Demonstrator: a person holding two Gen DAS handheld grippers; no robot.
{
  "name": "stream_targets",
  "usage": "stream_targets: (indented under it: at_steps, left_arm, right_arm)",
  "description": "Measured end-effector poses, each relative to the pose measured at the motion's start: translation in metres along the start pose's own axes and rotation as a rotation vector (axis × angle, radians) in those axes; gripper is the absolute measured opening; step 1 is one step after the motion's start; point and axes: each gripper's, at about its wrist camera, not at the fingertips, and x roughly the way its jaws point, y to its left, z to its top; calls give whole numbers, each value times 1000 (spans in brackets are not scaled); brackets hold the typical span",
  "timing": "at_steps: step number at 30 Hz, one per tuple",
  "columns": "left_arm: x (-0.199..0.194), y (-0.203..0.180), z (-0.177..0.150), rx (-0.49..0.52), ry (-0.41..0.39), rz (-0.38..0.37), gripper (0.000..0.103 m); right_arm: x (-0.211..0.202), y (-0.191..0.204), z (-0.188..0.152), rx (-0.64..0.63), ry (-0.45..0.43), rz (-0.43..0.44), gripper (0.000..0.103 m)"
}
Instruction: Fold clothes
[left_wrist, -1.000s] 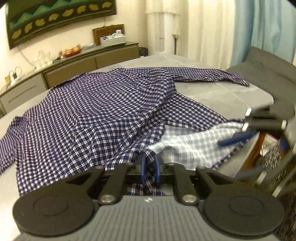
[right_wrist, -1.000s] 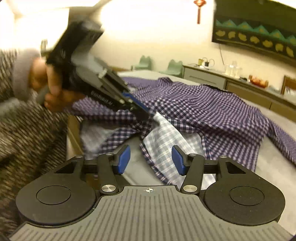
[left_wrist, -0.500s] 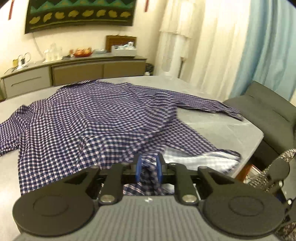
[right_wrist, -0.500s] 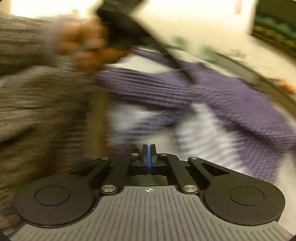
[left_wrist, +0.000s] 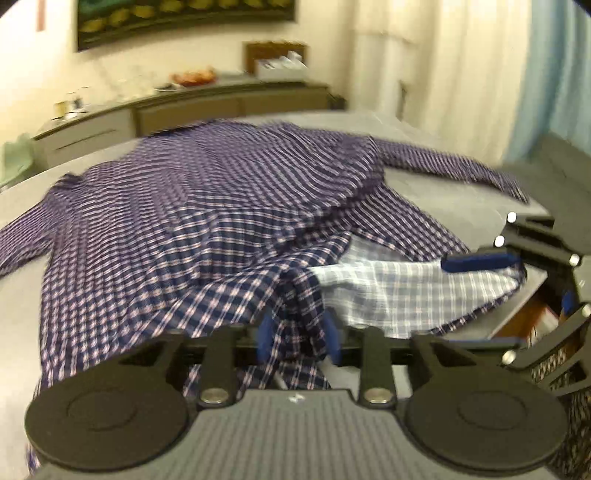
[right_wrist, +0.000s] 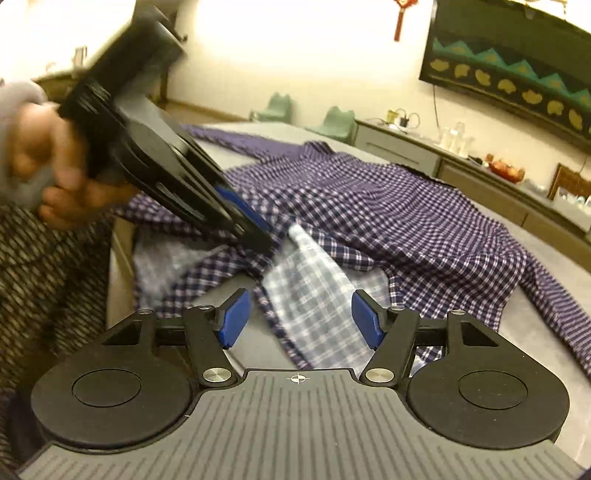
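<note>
One shirt (left_wrist: 207, 221) sprawls unfolded across the table (left_wrist: 454, 192); left gripper (left_wrist: 297, 332) pinches its bunched hem. From the right view, right gripper (right_wrist: 299, 319) hangs spread above the pale lining. Soft, limp cloth: best gripped at edges.

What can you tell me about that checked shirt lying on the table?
The shirt is navy with a fine white-and-pink check, of thin woven cloth. It lies spread and rumpled across the grey table, one long sleeve stretched toward the far side. Near the table's edge a flap is turned over, showing its paler inside. The left claw has a bunched fold between its fingers; the right claw is open around the paler flap.
</note>
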Motion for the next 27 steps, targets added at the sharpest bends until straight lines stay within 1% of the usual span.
stream_targets:
  at_steps: [1,2,5,6,7,8,10,12,15,18,20,21,22,24,27]
  left_arm:
    - [-3,1,-4,-22,-13,7,39]
    - [3,-2,-5,-19,-6,3,39]
    - [18,-11,-5,-6,9,-3,38]
    - [22,-15,-3,1,11,1,32]
    - [26,-14,-1,-10,22,8,10]
    - [20,-12,-5,-12,33,-7,7]
    - [8,-8,-12,-17,56,-37,6]
    - [-4,-4,-18,-21,78,-67,6]
    - [-22,2,-29,-28,112,-112,6]
    - [-40,8,-39,-35,146,-157,7]
    - [-52,12,-46,-39,168,-188,12]
    - [-58,14,-50,-41,179,-200,13]
    - [-55,17,-52,-38,188,-172,14]
    - [-47,20,-55,-32,196,-129,15]
    - [-39,18,-53,-19,201,-106,15]
  right_arm:
    - [2,2,-1,-9,6,2,68]
    - [6,3,1,-13,14,8,70]
    - [10,4,-2,-31,42,-4,71]
    - [11,2,-3,-23,49,-11,71]
    - [13,-1,-4,-15,55,-18,71]
    - [15,-3,-5,-7,62,-26,71]
    - [14,-10,-6,20,66,-37,69]
    - [8,-18,-7,55,65,-26,68]
    - [-14,-31,-11,118,36,21,69]
    - [-34,-42,-10,177,-22,72,78]
    - [-44,-50,-9,232,-73,96,86]
    - [-43,-52,-8,254,-80,96,86]
    - [-43,-54,-8,276,-85,95,86]
    - [-32,-45,-8,240,-43,98,86]
    - [-17,-30,-9,185,22,102,85]
